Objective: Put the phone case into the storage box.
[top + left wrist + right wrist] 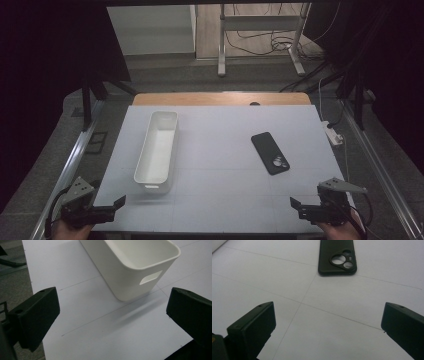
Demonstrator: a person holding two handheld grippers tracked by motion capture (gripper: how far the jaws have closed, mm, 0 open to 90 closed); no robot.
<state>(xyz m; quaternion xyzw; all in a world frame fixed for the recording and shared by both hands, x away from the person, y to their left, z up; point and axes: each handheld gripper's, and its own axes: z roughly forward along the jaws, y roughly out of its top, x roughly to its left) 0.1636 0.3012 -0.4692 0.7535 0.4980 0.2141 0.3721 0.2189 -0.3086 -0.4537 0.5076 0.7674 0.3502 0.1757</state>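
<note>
Here, the black phone [270,153] lies face down on the white table top [225,170], right of the middle, its camera rings toward your side and its length slanted a little. In the right gripper view the phone [337,257] sits ahead of the jaws, well apart from them, with bare table between. Your right gripper [296,205] hangs at the near right corner of the table, pointing inward toward the left, its jaws spread wide with nothing in between; the grey three-cornered plate rides on top of it. On the other side, the long white bin [157,150] stands upright left of the middle, running from your side away toward the far edge, with nothing visible inside it. In the left gripper view the bin [135,267] shows a handle slot cut into its near end wall, and it stands just ahead of the jaws without touching them. Your left gripper [119,203] is at the near left corner, pointing right toward the bin's near end, jaws likewise wide apart and holding nothing.
</note>
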